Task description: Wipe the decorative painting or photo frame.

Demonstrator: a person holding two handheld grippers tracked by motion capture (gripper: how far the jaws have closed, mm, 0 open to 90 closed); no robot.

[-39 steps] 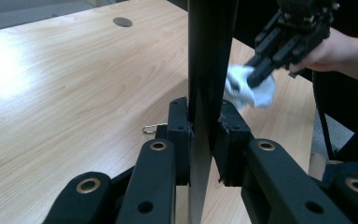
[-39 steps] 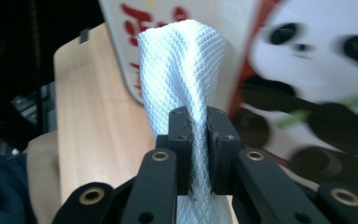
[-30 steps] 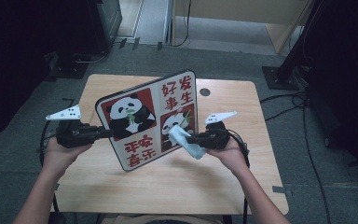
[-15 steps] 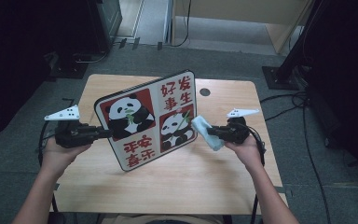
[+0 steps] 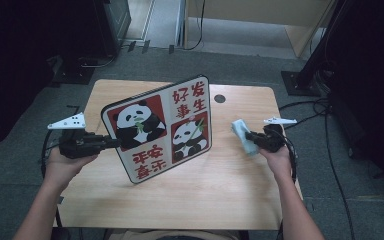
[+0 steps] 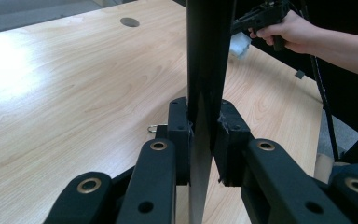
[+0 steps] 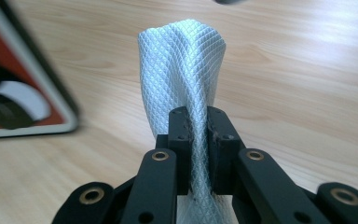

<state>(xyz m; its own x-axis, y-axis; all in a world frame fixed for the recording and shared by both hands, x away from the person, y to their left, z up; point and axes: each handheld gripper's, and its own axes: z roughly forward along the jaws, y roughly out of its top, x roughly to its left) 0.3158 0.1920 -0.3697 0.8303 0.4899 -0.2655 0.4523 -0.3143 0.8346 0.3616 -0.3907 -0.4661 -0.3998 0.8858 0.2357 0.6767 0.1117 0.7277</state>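
High view: left gripper (image 5: 111, 143) clamps the panda board's (image 5: 162, 127) left edge, holding it upright. Right gripper (image 5: 247, 136) pinches a pale blue cloth (image 5: 242, 136), just right of the board face and apart from it.

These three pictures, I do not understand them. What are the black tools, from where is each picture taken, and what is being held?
A person sits at a wooden table and holds one hand-held gripper in each hand. Each is a black tool with two jaws that pinch things.

The high view comes from a fixed camera above the table. There, the left hand-held gripper holds a panda board by its edge, standing up on the table. The right hand-held gripper holds a pale blue cloth, apart from the board.

The other two pictures come from small cameras riding on the tools. The left gripper view looks along its jaws, shut on the board's dark edge. The right gripper view shows its jaws shut on the cloth, above the table.
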